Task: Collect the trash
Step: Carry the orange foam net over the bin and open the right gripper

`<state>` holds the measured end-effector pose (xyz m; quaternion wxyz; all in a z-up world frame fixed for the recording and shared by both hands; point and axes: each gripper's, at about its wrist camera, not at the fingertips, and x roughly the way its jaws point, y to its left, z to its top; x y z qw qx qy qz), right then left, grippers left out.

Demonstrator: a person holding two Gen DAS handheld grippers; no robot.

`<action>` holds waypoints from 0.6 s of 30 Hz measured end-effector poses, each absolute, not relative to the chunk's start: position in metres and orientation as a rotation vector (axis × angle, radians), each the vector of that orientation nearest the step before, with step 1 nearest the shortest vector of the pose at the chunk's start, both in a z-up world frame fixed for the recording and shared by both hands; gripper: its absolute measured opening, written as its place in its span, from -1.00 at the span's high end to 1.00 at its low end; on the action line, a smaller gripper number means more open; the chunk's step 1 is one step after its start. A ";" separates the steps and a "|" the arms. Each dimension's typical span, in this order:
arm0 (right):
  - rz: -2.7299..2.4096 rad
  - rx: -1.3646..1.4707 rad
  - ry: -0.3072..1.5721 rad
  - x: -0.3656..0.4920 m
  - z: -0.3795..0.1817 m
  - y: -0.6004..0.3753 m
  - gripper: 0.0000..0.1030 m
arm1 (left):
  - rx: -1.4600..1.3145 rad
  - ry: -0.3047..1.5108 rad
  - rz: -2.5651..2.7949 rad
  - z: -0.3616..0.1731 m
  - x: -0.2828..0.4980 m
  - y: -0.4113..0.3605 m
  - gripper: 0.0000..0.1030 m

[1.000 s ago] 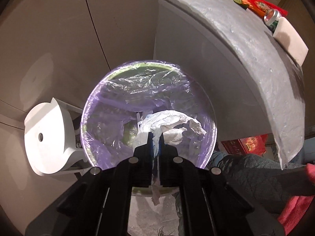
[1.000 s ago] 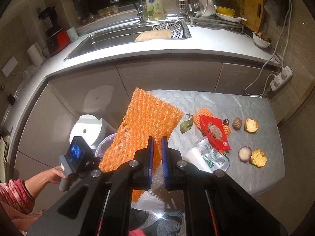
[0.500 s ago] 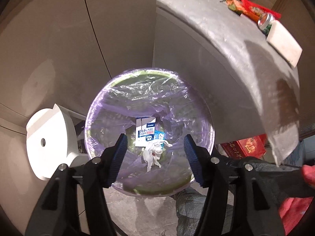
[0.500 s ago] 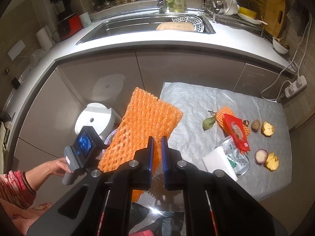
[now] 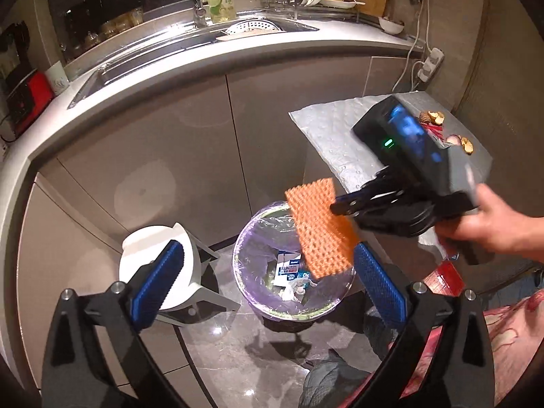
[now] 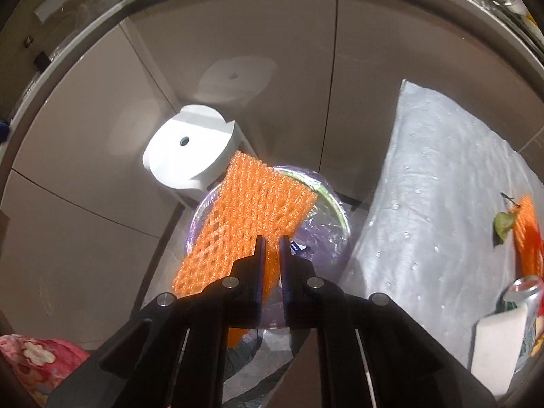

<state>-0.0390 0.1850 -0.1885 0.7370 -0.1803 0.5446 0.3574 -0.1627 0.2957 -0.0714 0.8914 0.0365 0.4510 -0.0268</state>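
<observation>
Since a moment ago, my left tongs (image 5: pixel 268 275) have pulled back from the bin (image 5: pixel 292 309), and my right tongs (image 6: pixel 271 242) have carried the net (image 6: pixel 251 221) from the desk (image 6: pixel 442 183) to above the bin. Left to right: stool (image 5: pixel 149 241), then the bin with wrappers inside. Left tongs gape wide, empty. Right tongs pinch the orange net.

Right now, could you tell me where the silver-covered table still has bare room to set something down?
The near and middle stretch of the silver-covered table is bare, bordered by the lined bin on one side and the leaf on the other. The far end is crowded: orange netting scrap, can and white block sit close together.
</observation>
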 end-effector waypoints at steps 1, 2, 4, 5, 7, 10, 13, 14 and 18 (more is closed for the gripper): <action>0.790 -0.416 1.212 -0.039 -0.199 0.192 0.78 | 0.078 0.933 -0.049 -0.067 -0.164 0.293 -0.85; 0.793 -0.431 1.226 -0.038 -0.208 0.198 0.76 | 0.073 0.930 -0.044 -0.062 -0.165 0.292 -0.85; 0.801 -0.467 1.250 -0.039 -0.225 0.209 0.53 | 0.064 0.926 -0.038 -0.054 -0.168 0.289 -0.85; 0.802 -0.486 1.256 -0.040 -0.232 0.214 0.12 | 0.060 0.926 -0.035 -0.051 -0.168 0.287 -0.85; 0.804 -0.516 1.271 -0.042 -0.244 0.220 -0.31 | 0.067 0.932 -0.034 -0.050 -0.167 0.284 -0.85; 0.813 -0.527 1.276 -0.043 -0.248 0.222 -0.33 | 0.094 0.942 -0.031 -0.049 -0.166 0.277 -0.85; 0.808 -0.465 1.254 -0.039 -0.229 0.208 -0.42 | 0.106 0.941 -0.041 -0.046 -0.163 0.268 -0.85; 0.801 -0.435 1.237 -0.037 -0.218 0.199 -0.46 | 0.097 0.939 -0.053 -0.044 -0.162 0.265 -0.85; 0.737 -0.340 1.115 -0.032 -0.157 0.146 -0.62 | 0.059 0.913 -0.129 -0.034 -0.148 0.247 -0.85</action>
